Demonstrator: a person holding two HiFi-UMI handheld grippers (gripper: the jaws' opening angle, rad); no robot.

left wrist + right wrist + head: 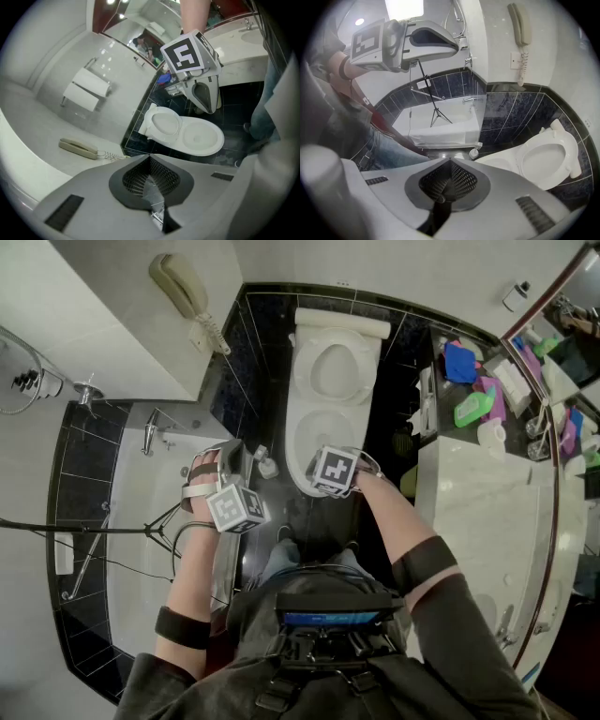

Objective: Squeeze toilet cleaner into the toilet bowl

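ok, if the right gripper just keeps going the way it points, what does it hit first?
Most likely the bathtub: the right gripper, shut, aims at its near rim. The small white bottle sits just right of that line; depth unclear.

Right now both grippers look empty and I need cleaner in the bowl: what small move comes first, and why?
Probably open the left gripper and ease it toward the small white bottle beside the toilet. Both it and the right gripper are shut on nothing, and that bottle, likely the cleaner, stands nearer the left.
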